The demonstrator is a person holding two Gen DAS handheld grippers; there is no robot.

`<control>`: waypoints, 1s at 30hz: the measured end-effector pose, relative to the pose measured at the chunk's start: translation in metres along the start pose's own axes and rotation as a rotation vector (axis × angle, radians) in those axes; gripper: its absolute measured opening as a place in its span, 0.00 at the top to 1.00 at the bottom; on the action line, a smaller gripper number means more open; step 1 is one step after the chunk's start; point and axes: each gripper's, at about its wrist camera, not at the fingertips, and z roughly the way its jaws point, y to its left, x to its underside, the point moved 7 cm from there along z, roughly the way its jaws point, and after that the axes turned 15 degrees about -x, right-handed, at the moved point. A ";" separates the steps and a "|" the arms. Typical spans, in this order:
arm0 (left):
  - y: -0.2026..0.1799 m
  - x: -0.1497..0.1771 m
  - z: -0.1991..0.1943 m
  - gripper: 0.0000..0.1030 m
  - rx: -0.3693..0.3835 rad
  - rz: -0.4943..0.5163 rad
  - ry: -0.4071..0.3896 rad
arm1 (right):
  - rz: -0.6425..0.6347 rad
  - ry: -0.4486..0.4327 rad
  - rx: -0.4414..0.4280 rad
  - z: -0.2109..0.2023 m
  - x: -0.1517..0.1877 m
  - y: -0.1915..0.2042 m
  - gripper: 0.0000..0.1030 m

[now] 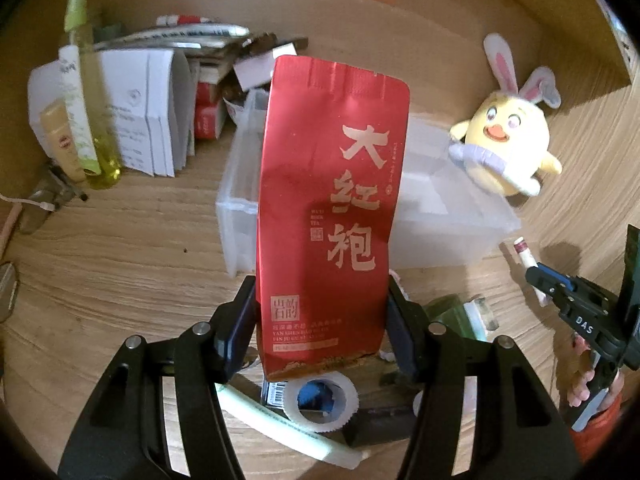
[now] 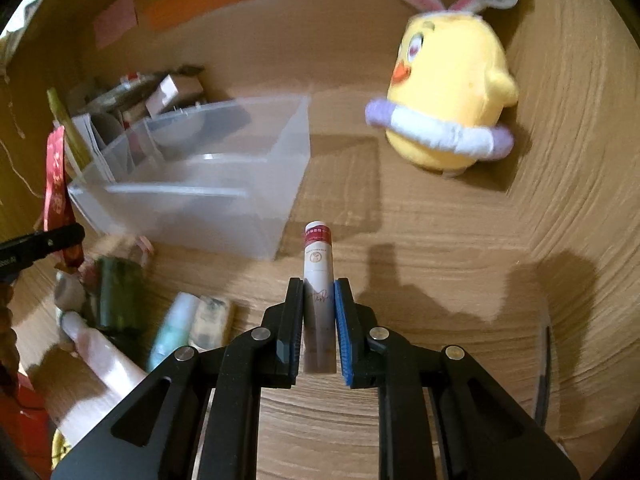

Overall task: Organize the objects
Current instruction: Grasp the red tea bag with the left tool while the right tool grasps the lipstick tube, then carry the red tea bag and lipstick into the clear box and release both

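My left gripper is shut on a red tea packet with large Chinese characters, held upright above the wooden desk in front of a clear plastic bin. The packet also shows at the left edge of the right wrist view. My right gripper is shut on a white tube with a dark red band, pointing toward the clear plastic bin. The tube and the right gripper show in the left wrist view at the right.
A yellow plush chick with bunny ears stands at the back right. A tape roll, a pale green tube and dark boxes lie under the left gripper. A spray bottle, papers and boxes crowd the back left.
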 end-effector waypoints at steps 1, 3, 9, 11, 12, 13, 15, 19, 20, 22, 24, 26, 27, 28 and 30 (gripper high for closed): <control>0.000 -0.002 -0.004 0.43 -0.006 -0.002 -0.010 | -0.002 -0.013 -0.007 -0.003 -0.002 0.002 0.86; 0.000 -0.004 -0.011 0.43 -0.017 -0.003 -0.029 | -0.008 -0.041 -0.027 -0.011 -0.008 0.008 0.86; -0.002 -0.013 -0.031 0.43 -0.028 -0.010 -0.071 | -0.041 -0.098 -0.087 -0.022 -0.026 0.030 0.86; -0.004 -0.016 -0.038 0.43 -0.029 -0.011 -0.086 | -0.055 -0.104 -0.102 -0.019 -0.032 0.037 0.86; -0.004 -0.019 -0.040 0.43 -0.028 -0.014 -0.095 | -0.065 -0.106 -0.110 -0.017 -0.037 0.042 0.86; -0.005 -0.022 -0.042 0.43 -0.027 -0.014 -0.102 | -0.072 -0.106 -0.116 -0.015 -0.039 0.046 0.86; -0.005 -0.029 -0.044 0.43 -0.027 -0.018 -0.115 | -0.089 -0.108 -0.130 -0.010 -0.046 0.053 0.87; 0.001 -0.041 -0.050 0.43 -0.033 -0.019 -0.138 | -0.119 -0.103 -0.154 0.003 -0.057 0.064 0.86; 0.001 -0.044 -0.050 0.43 -0.032 -0.019 -0.141 | -0.122 -0.102 -0.163 0.006 -0.060 0.067 0.86; 0.004 -0.050 -0.051 0.43 -0.029 -0.025 -0.144 | -0.129 -0.100 -0.179 0.011 -0.066 0.071 0.86; 0.005 -0.055 -0.050 0.43 -0.031 -0.025 -0.149 | -0.144 -0.104 -0.179 0.015 -0.074 0.075 0.87; 0.006 -0.061 -0.050 0.43 -0.036 -0.024 -0.156 | -0.154 -0.110 -0.181 0.016 -0.080 0.077 0.86; 0.006 -0.064 -0.049 0.43 -0.037 -0.024 -0.158 | -0.160 -0.114 -0.183 0.017 -0.085 0.079 0.86; 0.006 -0.067 -0.047 0.43 -0.036 -0.024 -0.157 | -0.164 -0.116 -0.181 0.019 -0.089 0.079 0.86; 0.006 -0.071 -0.044 0.43 -0.032 -0.024 -0.152 | -0.172 -0.118 -0.184 0.022 -0.097 0.081 0.86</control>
